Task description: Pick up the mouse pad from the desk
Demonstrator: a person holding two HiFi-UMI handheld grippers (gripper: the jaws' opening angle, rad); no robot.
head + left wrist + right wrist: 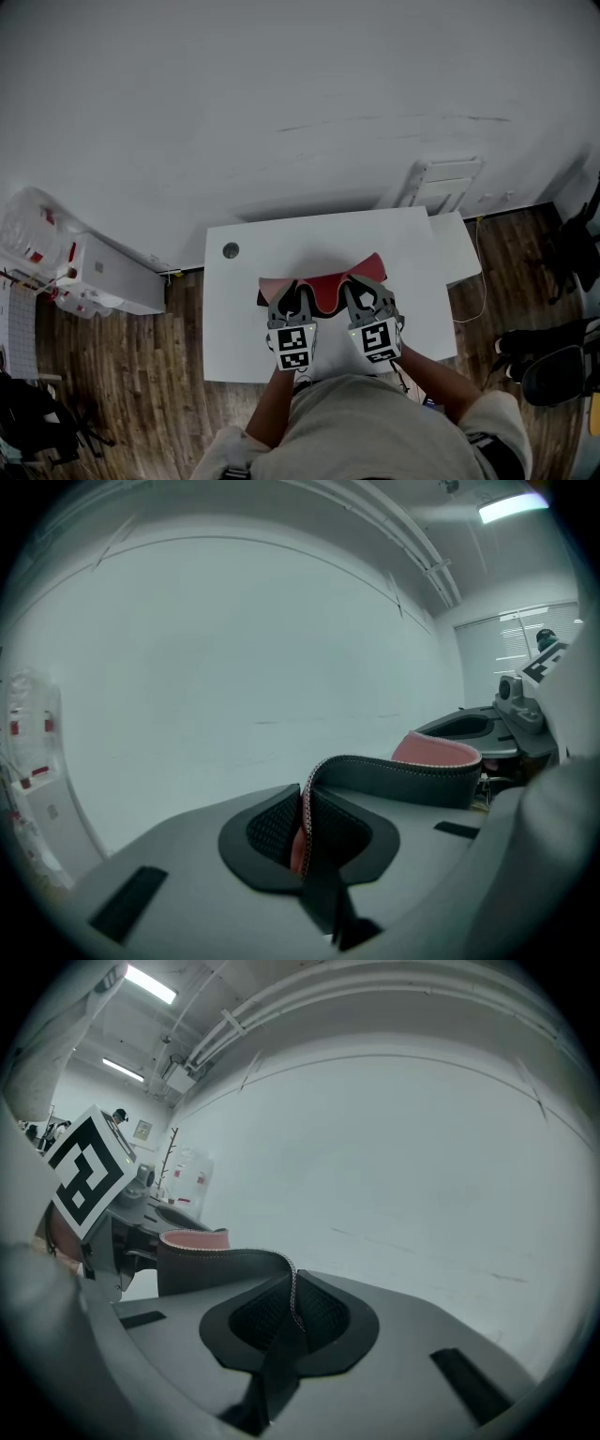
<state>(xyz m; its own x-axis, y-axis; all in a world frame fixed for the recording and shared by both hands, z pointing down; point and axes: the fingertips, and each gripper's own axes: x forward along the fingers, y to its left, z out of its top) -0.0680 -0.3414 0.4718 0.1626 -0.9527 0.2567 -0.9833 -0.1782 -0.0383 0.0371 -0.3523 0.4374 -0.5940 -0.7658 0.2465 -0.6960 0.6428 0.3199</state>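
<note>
I see the mouse pad [323, 287] bowed above the white desk [232, 328], long axis running 9 to 3 o'clock. My left hand-held gripper [292, 302] and right hand-held gripper [368, 295] each pinch its 6 o'clock edge, jaws nearly together.

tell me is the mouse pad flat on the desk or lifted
Lifted: the mouse pad bows between the left gripper and right gripper, each shut on its edge, pink underside showing.

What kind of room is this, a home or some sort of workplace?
Most likely an office or lab workroom: a plain white desk stands on a wood floor by a bare white wall, what look like dark office chairs sit at the right, and strip lights run overhead.
</note>
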